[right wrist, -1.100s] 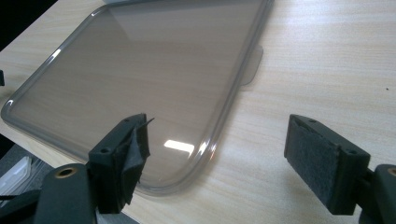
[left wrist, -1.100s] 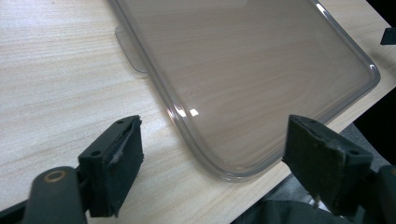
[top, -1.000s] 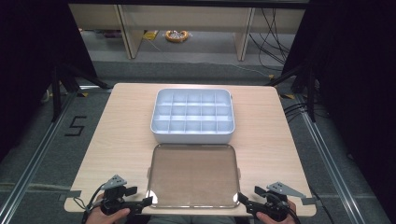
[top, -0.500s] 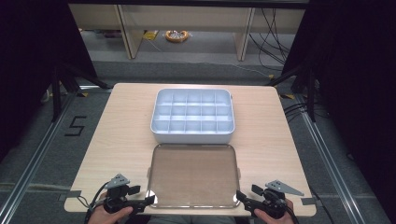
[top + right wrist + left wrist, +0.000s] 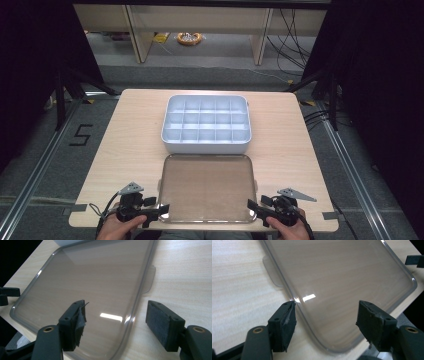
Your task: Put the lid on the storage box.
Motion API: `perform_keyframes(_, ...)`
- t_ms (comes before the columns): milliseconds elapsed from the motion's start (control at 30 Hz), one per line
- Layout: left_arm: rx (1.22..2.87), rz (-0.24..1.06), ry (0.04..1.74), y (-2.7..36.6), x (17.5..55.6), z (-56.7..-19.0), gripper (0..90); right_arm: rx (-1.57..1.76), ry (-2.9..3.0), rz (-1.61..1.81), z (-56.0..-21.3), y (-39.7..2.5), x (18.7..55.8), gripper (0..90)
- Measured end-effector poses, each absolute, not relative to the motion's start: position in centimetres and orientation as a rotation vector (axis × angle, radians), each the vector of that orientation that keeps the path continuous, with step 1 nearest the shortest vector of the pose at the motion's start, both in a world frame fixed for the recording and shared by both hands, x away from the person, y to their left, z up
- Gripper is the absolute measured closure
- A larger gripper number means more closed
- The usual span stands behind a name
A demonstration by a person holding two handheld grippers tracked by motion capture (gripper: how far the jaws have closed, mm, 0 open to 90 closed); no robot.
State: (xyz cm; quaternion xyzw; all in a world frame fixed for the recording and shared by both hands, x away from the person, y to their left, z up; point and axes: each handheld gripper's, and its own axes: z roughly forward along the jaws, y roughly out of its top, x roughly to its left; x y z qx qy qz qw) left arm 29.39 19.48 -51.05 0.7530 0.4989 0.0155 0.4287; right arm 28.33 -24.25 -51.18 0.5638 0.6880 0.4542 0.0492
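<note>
at centre of the high view: white compartment box (image 5: 206,124); below it, clear lid (image 5: 207,187) flat on the table (image 5: 125,135). bottom corners: left gripper (image 5: 162,211), right gripper (image 5: 251,206). left gripper view: jaws parted, straddling the lid's edge. right gripper view: jaws spread across the lid's rim.

- bare bench (image 5: 125,135) lies open left and right of the middle.
- compartment box (image 5: 206,125) blocks the far centre.
- clear lid (image 5: 206,187) fills the near centre.

Smoky clear lid (image 5: 207,187), pale-blue organizer (image 5: 206,125)
</note>
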Motion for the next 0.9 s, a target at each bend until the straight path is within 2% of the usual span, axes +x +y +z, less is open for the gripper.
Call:
perform_keyframes(200, 1.887, 0.008, 1.271, 19.6, 30.7, -51.4, 33.7, 1.764, 2.103, 1.379, -51.6, -23.7, 29.5, 36.9)
perform_keyframes(533, 1.892, 0.044, 1.279, 19.7, 30.7, -51.5, 45.6, 1.865, 2.033, 1.447, -51.9, -24.0, 29.9, 39.2)
perform_keyframes(633, 1.901, 0.076, 1.273, 19.5, 30.6, -51.5, 49.1, 2.005, 1.961, 1.499, -51.9, -24.2, 29.7, 44.7)
perform_keyframes(900, 1.92, 0.126, 1.258, 19.5, 30.4, -51.6, 48.9, 2.028, 1.931, 1.539, -52.5, -25.0, 29.4, 58.3)
